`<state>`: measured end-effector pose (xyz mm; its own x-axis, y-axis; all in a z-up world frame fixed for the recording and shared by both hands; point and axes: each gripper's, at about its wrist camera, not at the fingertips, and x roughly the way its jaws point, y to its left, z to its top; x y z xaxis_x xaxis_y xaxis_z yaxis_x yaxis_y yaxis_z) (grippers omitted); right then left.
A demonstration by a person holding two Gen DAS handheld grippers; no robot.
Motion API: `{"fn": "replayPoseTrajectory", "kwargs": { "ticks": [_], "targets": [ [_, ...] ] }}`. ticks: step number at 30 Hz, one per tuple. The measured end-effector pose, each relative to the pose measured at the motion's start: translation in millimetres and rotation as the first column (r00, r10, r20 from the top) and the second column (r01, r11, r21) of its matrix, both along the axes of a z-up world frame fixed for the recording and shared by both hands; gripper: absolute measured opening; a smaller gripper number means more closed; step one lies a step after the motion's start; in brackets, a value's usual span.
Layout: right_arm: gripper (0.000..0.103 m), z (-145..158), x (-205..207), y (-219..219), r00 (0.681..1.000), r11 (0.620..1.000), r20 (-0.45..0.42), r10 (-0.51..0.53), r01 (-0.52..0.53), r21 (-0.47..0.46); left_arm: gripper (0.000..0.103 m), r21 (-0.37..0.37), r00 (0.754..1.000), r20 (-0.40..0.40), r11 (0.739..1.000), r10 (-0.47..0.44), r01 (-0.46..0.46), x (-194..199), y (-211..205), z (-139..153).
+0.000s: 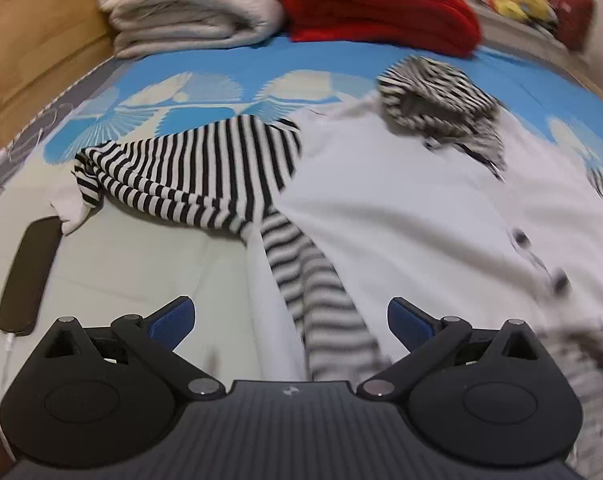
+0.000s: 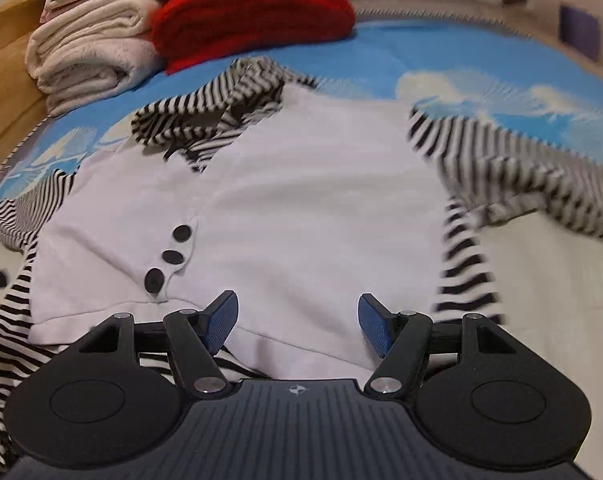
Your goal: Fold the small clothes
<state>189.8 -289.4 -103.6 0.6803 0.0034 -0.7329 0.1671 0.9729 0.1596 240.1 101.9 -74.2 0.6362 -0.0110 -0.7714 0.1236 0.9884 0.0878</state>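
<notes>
two hand-held grippers, both empty with jaws spread wide. my left hand-held gripper [image 1: 291, 326] sits over the striped side strip by the garment's left edge, my right hand-held gripper [image 2: 297, 326] over the white hem, nothing pinched in either.

the small top [image 2: 301, 200] lies front-up on the bed [image 2: 441, 56], white body with three black buttons [image 2: 172, 257], striped hood [image 2: 213, 112] bunched at the neck, striped sleeves [image 1: 189, 164] thrown out to both sides.

risks as i see them:
- left sleeve is crumpled and doubled over itself. folding it in as is likely locks the creases in, giving a lumpy fold.
- thin knit: a shallow pinch may take only the top layer, so front slides off back.
- hood is a thick wad, the fold probably won't lie flat over it.
- button placket near my right pads [image 2: 221, 320] could snag.
- phone on its cable [image 1: 27, 276] lies just beside the left cuff, a dragged sleeve might sweep it.
- folded beige blanket [image 1: 189, 8] and red blanket [image 1: 377, 4] sit near the hood end, so little room to slide upward.
</notes>
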Motion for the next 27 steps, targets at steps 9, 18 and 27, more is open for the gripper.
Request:
{"fn": "replayPoseTrajectory", "kwargs": {
  "ticks": [9,18,27],
  "targets": [
    [0.068,10,-109,1,0.998,0.998,0.052,-0.024,0.021,0.064,0.103,0.032,0.993,-0.028,0.993,-0.117,0.118,-133,7,9],
    [0.07,-8,-171,17,0.978,0.969,-0.024,0.209,-0.21,-0.127,0.103,0.132,0.976,-0.132,0.973,-0.174,0.191,-157,-26,-43],
    [0.071,-21,-156,22,0.98,0.937,-0.037,0.196,-0.198,-0.288,0.103,0.043,0.982,-0.191,0.999,-0.003,0.012,-96,-13,-41]
  ]
}}
